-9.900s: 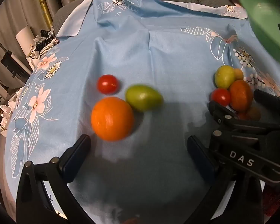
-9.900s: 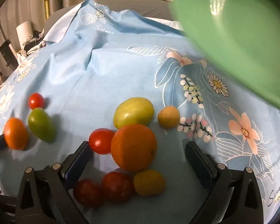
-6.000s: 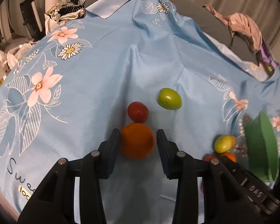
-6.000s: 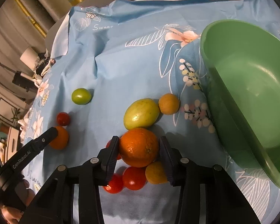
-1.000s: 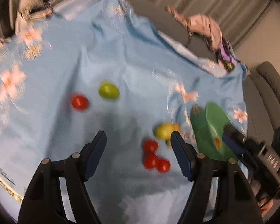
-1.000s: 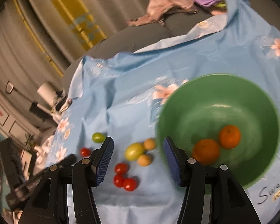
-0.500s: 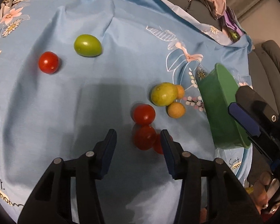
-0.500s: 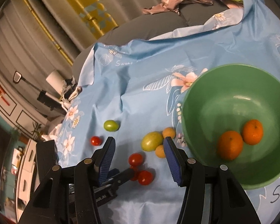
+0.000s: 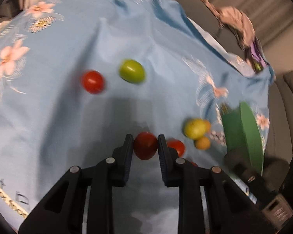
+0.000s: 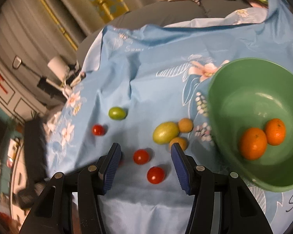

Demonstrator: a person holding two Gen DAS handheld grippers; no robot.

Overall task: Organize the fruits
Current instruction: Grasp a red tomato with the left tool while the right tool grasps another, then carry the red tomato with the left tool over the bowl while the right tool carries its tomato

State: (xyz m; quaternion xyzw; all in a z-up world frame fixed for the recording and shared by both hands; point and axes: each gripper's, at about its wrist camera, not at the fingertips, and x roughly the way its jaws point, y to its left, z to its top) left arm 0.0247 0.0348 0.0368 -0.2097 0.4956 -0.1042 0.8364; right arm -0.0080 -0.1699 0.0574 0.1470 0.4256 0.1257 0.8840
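My left gripper [image 9: 145,146] is shut on a red tomato [image 9: 145,147], held just over the blue floral cloth [image 9: 68,117]. Another red tomato [image 9: 176,147] lies just right of it. A lone red tomato [image 9: 92,81] and a green fruit [image 9: 132,71] lie farther off. A yellow-green fruit [image 9: 194,128] with two small orange fruits [image 9: 202,143] sits by the green bowl [image 9: 244,136]. My right gripper [image 10: 144,159] is open and empty above two red tomatoes [image 10: 140,156]. The green bowl [image 10: 244,89] holds two oranges [image 10: 254,146].
The cloth [image 10: 156,58] covers a rounded grey seat. Crumpled clothes [image 9: 236,19] lie at its far edge. Curtains [image 10: 39,29] and clutter stand to the left. The other gripper's dark body [image 9: 263,185] shows at the lower right of the left wrist view.
My left gripper came down and shut on a red tomato from the cluster. My right gripper stayed open and shifted slightly, with the bowl now farther right in its view.
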